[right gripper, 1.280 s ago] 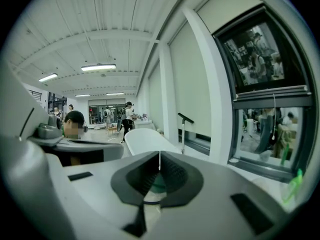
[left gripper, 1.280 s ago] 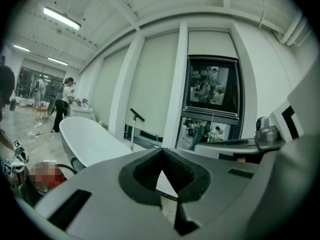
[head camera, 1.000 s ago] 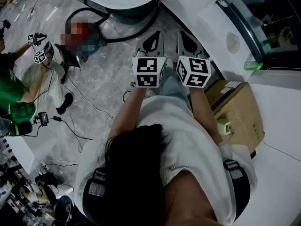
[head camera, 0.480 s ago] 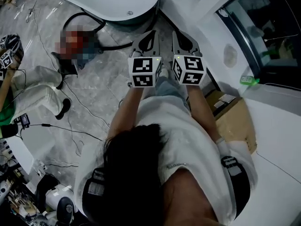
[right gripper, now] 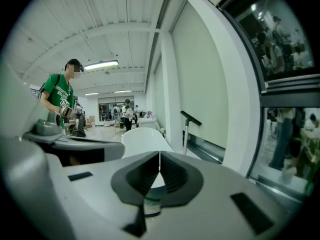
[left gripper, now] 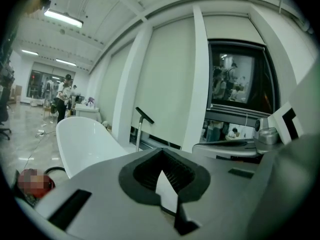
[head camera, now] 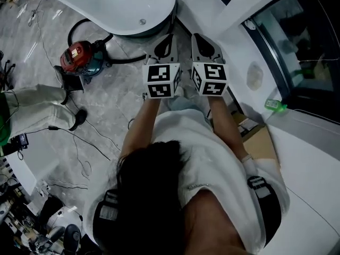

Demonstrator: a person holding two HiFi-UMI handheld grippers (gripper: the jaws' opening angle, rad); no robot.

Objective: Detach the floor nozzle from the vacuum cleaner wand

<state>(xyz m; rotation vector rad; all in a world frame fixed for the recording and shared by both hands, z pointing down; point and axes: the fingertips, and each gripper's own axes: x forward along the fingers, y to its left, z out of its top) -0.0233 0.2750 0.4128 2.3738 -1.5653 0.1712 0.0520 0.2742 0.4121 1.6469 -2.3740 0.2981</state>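
A red canister vacuum cleaner [head camera: 78, 57] sits on the marble floor at the upper left, its black hose [head camera: 135, 59] running under a white tub [head camera: 122, 4]. Beyond the tub a thin metal wand [left gripper: 139, 134] [right gripper: 186, 136] stands upright by the wall, with a black angled nozzle [left gripper: 145, 115] [right gripper: 191, 118] at its top. My left gripper [head camera: 166, 42] [left gripper: 161, 155] and right gripper [head camera: 204, 40] [right gripper: 159, 156] are held side by side in front of me, both shut and empty. They point toward the tub and wand, well short of both.
A person in white trousers [head camera: 37, 102] stands at the left, with cables [head camera: 85, 137] trailing over the floor. A cardboard box [head camera: 260, 142] lies at my right against a white ledge, where a green bottle [head camera: 275, 105] stands. Glass walls run along the right.
Both grippers have moved forward together, staying shut. The tub and the vacuum cleaner have come closer, and the person at the left has slid toward the picture's edge.
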